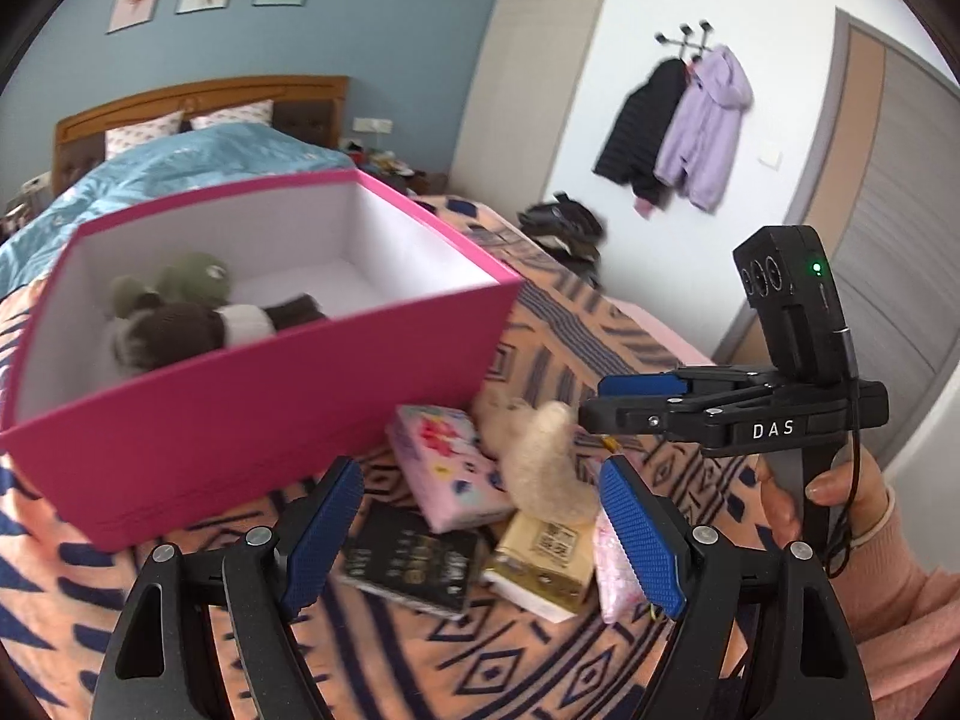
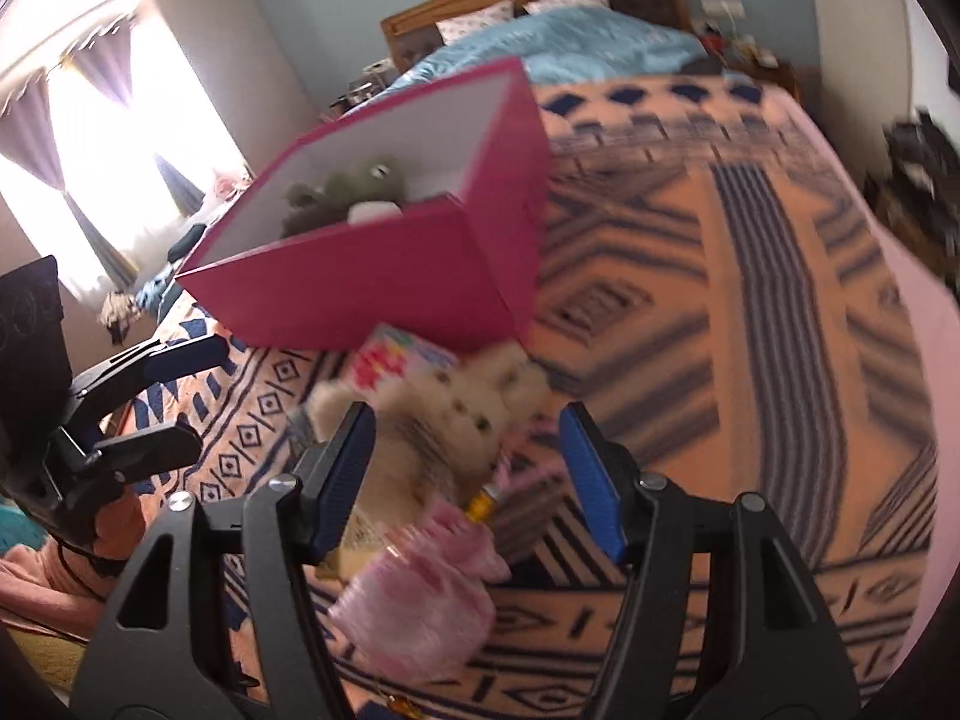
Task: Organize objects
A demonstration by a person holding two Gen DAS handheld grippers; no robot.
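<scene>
A pink box (image 1: 252, 408) stands on the patterned bed cover; it holds a green plush (image 1: 192, 279) and a brown-and-white plush (image 1: 198, 324). It also shows in the right wrist view (image 2: 384, 282). In front of it lies a pile: a cream plush toy (image 1: 546, 462), a pink booklet (image 1: 447, 465), a black book (image 1: 414, 564), a tan packet (image 1: 540, 564) and a pink pouch (image 1: 612, 570). My left gripper (image 1: 480, 540) is open above the pile. My right gripper (image 2: 468, 480) is open, its fingers on either side of the cream plush (image 2: 462, 414), above the pink pouch (image 2: 420, 588).
The orange and navy bed cover (image 2: 750, 300) stretches right of the box. A blue duvet (image 1: 150, 168) and headboard lie behind. Coats (image 1: 690, 132) hang on the wall by a door. A window with curtains (image 2: 90, 138) is at the left.
</scene>
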